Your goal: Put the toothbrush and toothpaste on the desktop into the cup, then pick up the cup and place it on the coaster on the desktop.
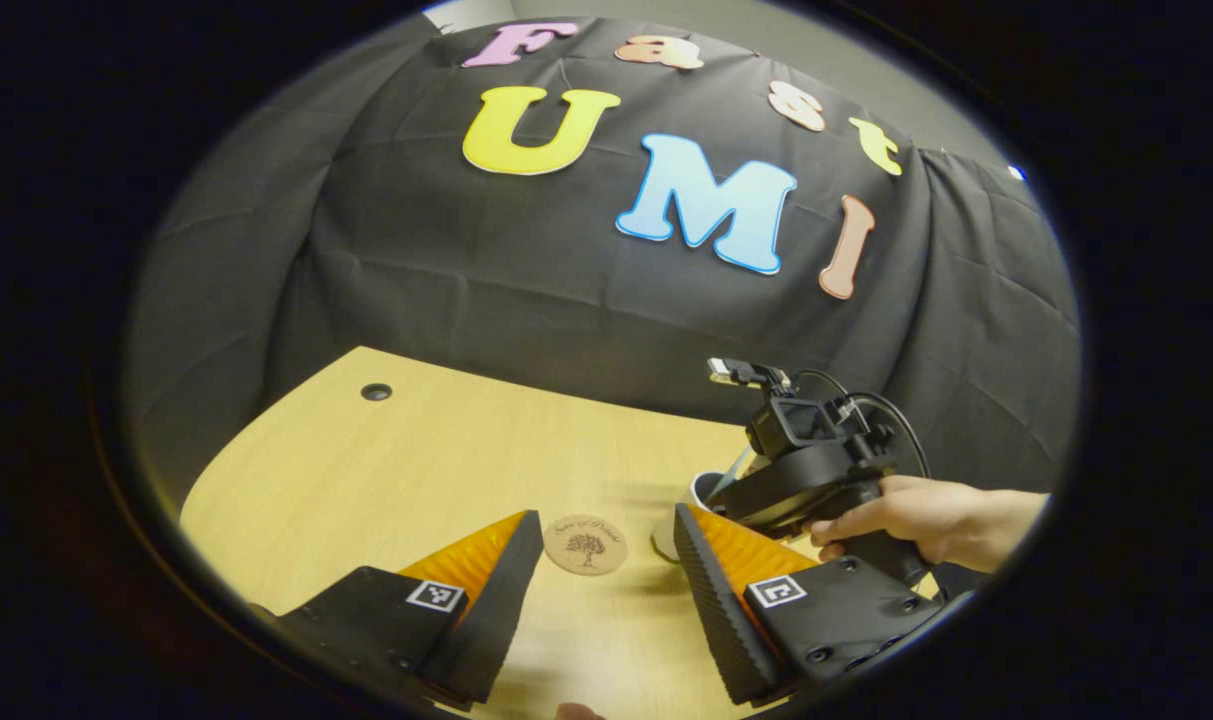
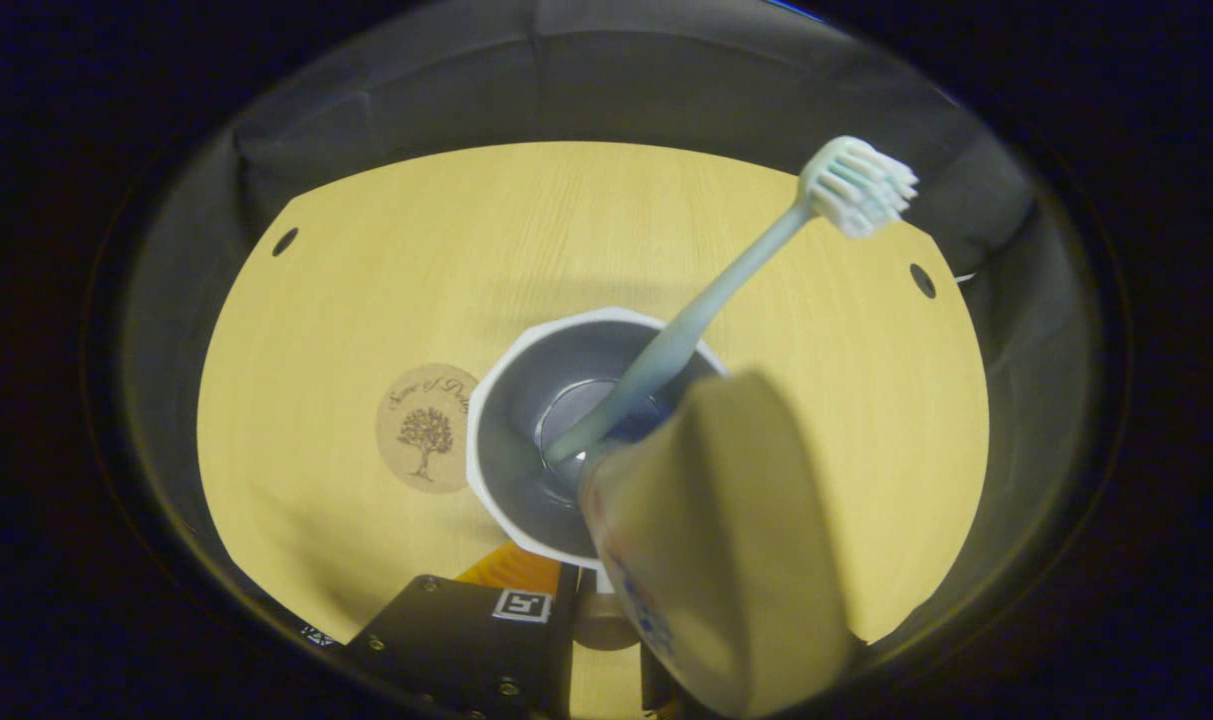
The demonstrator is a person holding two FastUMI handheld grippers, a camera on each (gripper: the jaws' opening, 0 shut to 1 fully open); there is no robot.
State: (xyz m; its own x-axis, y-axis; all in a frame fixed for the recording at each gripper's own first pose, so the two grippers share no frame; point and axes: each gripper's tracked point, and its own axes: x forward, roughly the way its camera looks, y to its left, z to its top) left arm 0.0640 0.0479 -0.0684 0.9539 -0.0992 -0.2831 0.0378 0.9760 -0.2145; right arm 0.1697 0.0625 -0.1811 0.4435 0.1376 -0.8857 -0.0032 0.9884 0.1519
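Observation:
In the right gripper view I look straight down into the white cup (image 2: pixel 496 400) on the desk. A pale toothbrush (image 2: pixel 706 300) leans in it, bristles up. The toothpaste tube (image 2: pixel 716 540) stands with its lower end in the cup and its wide end close to the camera. My right gripper (image 2: pixel 606 590) hangs over the cup. One finger (image 2: pixel 486 610) shows with a strip of desk between it and the tube, and the tube hides the other. The round coaster (image 2: pixel 428 427) lies just left of the cup. My left gripper (image 1: pixel 606 515) is open, with the coaster (image 1: pixel 586 543) beyond its fingertips.
The wooden desk (image 1: pixel 416 450) has a cable hole (image 1: pixel 376 391) at the far left. A hand (image 1: pixel 916 515) holds the right gripper (image 1: pixel 816 470) over the cup (image 1: pixel 703 488). Black cloth walls stand behind the desk.

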